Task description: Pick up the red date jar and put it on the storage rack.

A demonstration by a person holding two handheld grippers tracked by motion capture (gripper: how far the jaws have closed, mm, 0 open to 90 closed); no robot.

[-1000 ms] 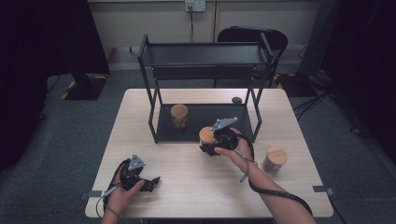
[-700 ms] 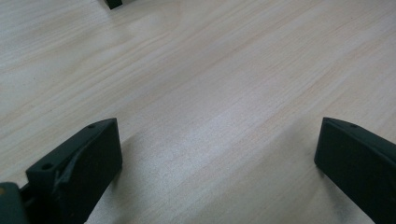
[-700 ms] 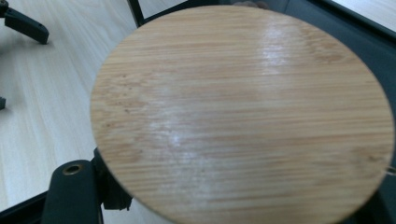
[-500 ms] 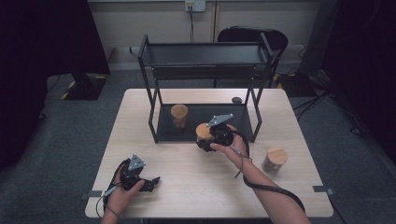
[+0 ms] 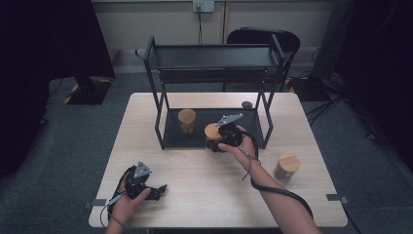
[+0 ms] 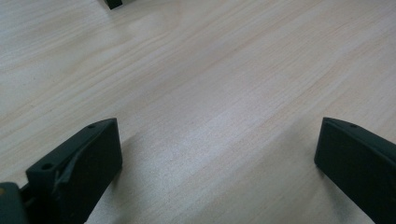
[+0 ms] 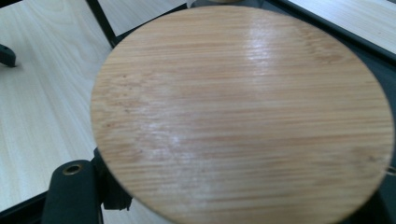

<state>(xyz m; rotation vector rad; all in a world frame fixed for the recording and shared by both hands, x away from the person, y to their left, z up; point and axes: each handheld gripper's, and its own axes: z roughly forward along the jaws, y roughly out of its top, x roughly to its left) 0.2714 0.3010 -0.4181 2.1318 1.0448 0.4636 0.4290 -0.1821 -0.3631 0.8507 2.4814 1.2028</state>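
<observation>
Left hand-held gripper [image 5: 155, 189]: near the front left corner of the pale wooden table [image 5: 204, 195], lying low, jaws spread wide over bare wood.

Clear glass jar with round bamboo lid [image 5: 213, 132]: at the front edge of the black metal rack's lower shelf [image 5: 170, 139]. Likely rigid, fairly heavy, smooth-sided, breakable; grip the body beneath the lid.

Right hand-held gripper [image 5: 221, 141]: clamped on that jar, forearm reaching forward from the table's front edge.
</observation>
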